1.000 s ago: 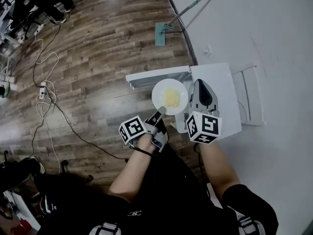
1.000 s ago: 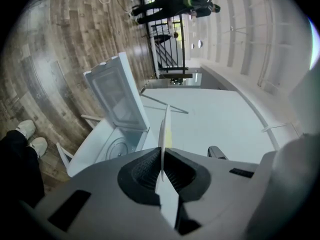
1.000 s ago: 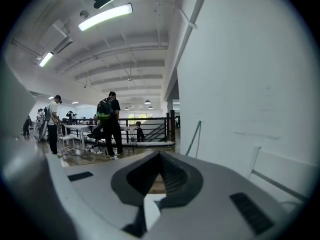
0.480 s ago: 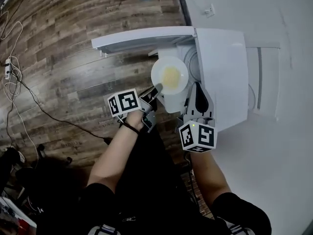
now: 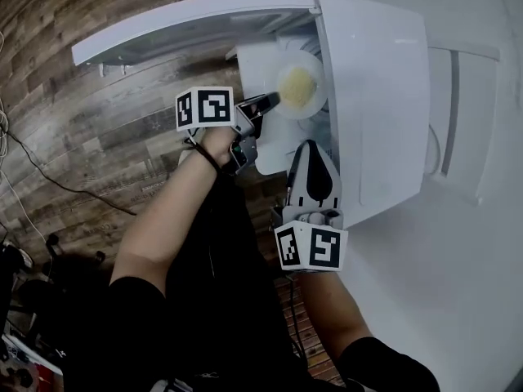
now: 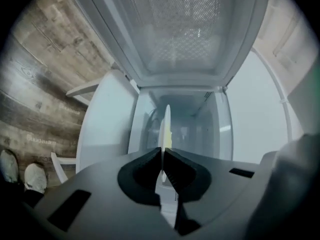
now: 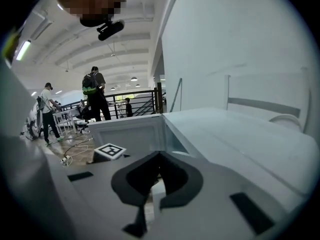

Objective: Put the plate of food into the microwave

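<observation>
Where the view from the left hand-held gripper (image 6: 163,153) showed its pinched plate (image 6: 167,121) edge-on, the head view revealed yellow food (image 5: 297,86) — the right hand-held gripper (image 5: 311,147) was closed, empty.

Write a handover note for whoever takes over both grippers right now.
Left gripper: shut on the rim of the plate, which carries yellow food.
Right gripper: shut, nothing between its jaws, by the front corner of the microwave.
Door: wide open.
Done: the door is open and the plate is held level at the mouth of the microwave, not set down.
Left: slide the plate fully inside, set it down, open the left gripper and pull it out. Closing the door probably falls to the free right gripper.
</observation>
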`<state>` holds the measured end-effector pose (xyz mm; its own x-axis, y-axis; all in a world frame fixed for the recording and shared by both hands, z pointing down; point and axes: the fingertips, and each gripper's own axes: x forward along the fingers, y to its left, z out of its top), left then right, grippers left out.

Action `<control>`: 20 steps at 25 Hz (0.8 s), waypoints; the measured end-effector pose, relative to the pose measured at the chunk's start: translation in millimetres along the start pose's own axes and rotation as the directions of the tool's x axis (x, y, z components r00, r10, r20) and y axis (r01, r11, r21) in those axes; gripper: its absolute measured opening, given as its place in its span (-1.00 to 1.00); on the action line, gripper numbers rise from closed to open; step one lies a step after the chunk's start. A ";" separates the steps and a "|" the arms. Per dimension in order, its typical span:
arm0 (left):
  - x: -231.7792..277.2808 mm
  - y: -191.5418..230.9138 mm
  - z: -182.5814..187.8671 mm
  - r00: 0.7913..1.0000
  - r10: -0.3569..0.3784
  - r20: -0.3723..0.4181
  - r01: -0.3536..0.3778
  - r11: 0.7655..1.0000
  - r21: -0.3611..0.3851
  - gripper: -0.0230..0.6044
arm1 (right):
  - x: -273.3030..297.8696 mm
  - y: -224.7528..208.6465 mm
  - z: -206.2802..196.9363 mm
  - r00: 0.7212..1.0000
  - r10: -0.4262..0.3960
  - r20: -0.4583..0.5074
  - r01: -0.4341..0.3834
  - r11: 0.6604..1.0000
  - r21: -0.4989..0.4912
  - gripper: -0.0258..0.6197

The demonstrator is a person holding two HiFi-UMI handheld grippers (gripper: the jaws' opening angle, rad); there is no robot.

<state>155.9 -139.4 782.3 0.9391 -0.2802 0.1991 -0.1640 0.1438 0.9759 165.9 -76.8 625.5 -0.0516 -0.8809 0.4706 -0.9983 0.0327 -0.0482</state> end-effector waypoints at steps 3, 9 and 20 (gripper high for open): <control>26.1 5.8 0.3 0.999 0.009 -0.049 -0.007 1.000 0.028 -0.90 | -4.9 4.3 -3.1 1.000 0.015 -0.004 -0.015 1.000 0.005 -0.88; 68.1 7.8 -8.4 0.989 0.023 -0.145 -0.014 0.998 0.063 -0.90 | -4.6 -2.7 -8.9 1.000 -0.012 -0.022 0.014 0.997 0.071 -0.88; 108.5 4.6 -13.3 0.948 0.192 -0.255 -0.123 0.957 0.264 -0.89 | 14.6 0.2 -3.9 1.000 -0.007 -0.024 0.009 0.995 0.099 -0.88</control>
<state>261.1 -156.5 807.3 0.9354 0.0046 0.3536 -0.3521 -0.0786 0.9326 164.8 -87.8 635.8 -0.0455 -0.8693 0.4922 -0.9912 -0.0222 -0.1308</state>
